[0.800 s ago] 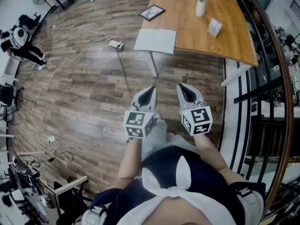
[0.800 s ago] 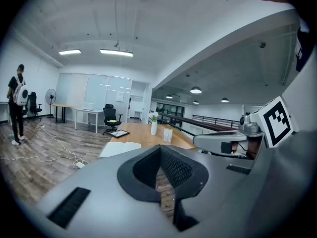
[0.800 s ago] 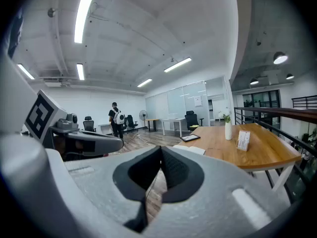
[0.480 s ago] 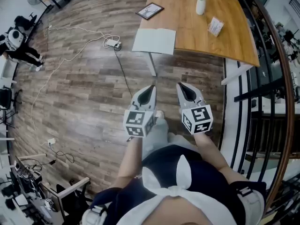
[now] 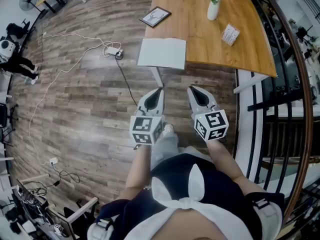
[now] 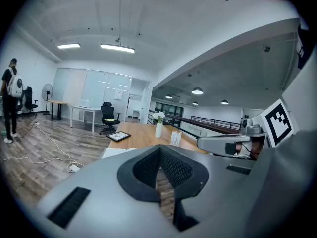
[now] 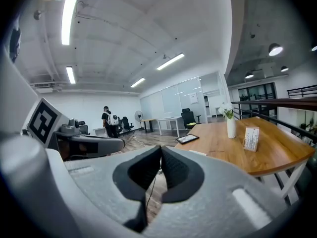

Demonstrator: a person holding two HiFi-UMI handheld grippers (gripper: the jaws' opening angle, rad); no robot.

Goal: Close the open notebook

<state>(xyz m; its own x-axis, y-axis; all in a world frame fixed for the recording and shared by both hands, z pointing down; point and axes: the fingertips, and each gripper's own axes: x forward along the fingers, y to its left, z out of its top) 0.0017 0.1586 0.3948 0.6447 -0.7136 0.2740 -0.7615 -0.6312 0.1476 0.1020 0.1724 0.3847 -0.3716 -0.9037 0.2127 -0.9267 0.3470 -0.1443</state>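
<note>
The open notebook [image 5: 162,53] lies flat with white pages up on the near left corner of the wooden table [image 5: 235,49]. It also shows as a pale sheet in the left gripper view [image 6: 115,151] and the right gripper view [image 7: 199,152]. Both grippers hang side by side in front of the person's body, over the wooden floor and short of the table. My left gripper [image 5: 159,90] [image 6: 159,148] is shut, and nothing is between its jaws. My right gripper [image 5: 191,89] [image 7: 160,148] is shut and empty too.
On the table stand a framed picture [image 5: 154,16], a white vase of flowers [image 5: 212,6] and a small card stand [image 5: 229,34]. A power strip [image 5: 112,50] with trailing cables lies on the floor at left. A railing [image 5: 280,109] runs along the right. A person [image 5: 15,59] stands far left.
The table and notebook have slid lower in the head view, nearer to the grippers. Both grippers stay shut and side by side.
</note>
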